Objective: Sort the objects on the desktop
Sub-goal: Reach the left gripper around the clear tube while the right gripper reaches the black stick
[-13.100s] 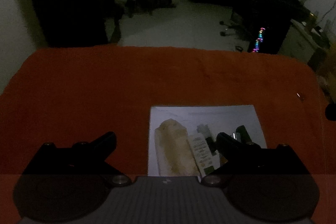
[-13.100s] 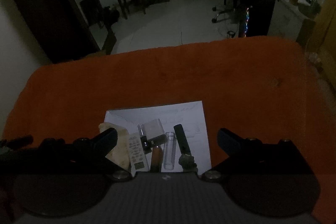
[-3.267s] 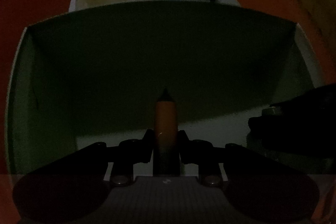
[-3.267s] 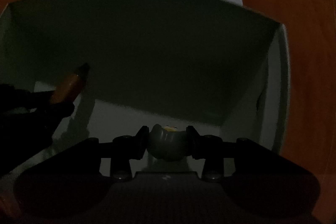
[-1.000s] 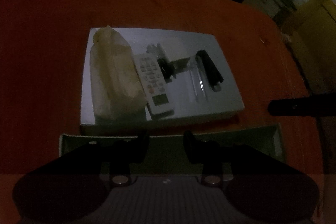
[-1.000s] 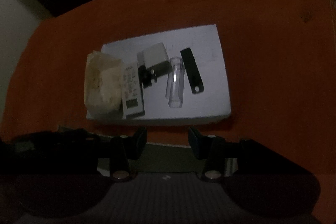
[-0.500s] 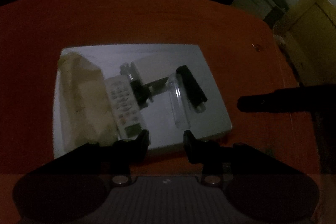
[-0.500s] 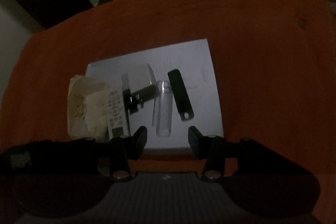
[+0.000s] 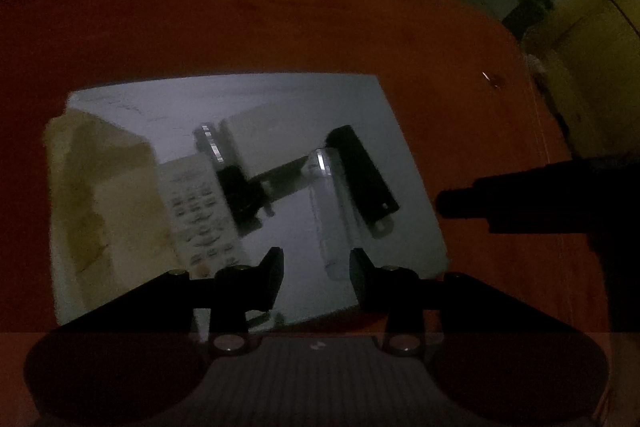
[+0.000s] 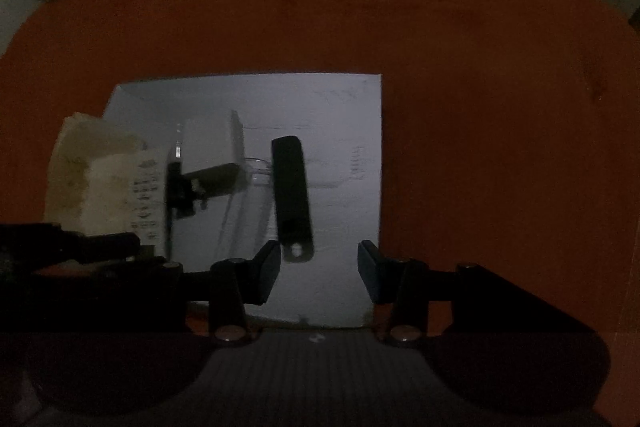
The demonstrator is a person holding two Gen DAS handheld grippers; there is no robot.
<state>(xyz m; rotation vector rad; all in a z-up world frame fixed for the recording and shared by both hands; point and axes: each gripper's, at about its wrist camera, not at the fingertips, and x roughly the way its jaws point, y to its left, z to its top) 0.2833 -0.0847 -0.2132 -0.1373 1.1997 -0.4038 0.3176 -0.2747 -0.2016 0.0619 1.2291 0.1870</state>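
Note:
A white sheet (image 9: 280,99) (image 10: 340,115) lies on the orange table. On it are a beige crumpled bag (image 9: 96,195) (image 10: 80,179), a white remote (image 9: 200,215) (image 10: 146,195), a white box (image 9: 260,135) (image 10: 208,143) with a black clip (image 9: 240,195) (image 10: 178,195), a clear tube (image 9: 332,219) (image 10: 248,203) and a flat black bar (image 9: 360,175) (image 10: 290,187). My left gripper (image 9: 316,279) is open and empty, just before the tube's near end. My right gripper (image 10: 319,275) is open and empty, just before the black bar's near end.
The orange table (image 9: 240,19) (image 10: 480,107) extends beyond the sheet on all sides. The right gripper's finger (image 9: 520,195) reaches in from the right in the left wrist view. A dim room with furniture lies past the far edge.
Both grippers have moved forward and lower over the sheet; the objects look larger and nearer. The box edge seen a second ago has dropped out of view. Both stay open and empty.

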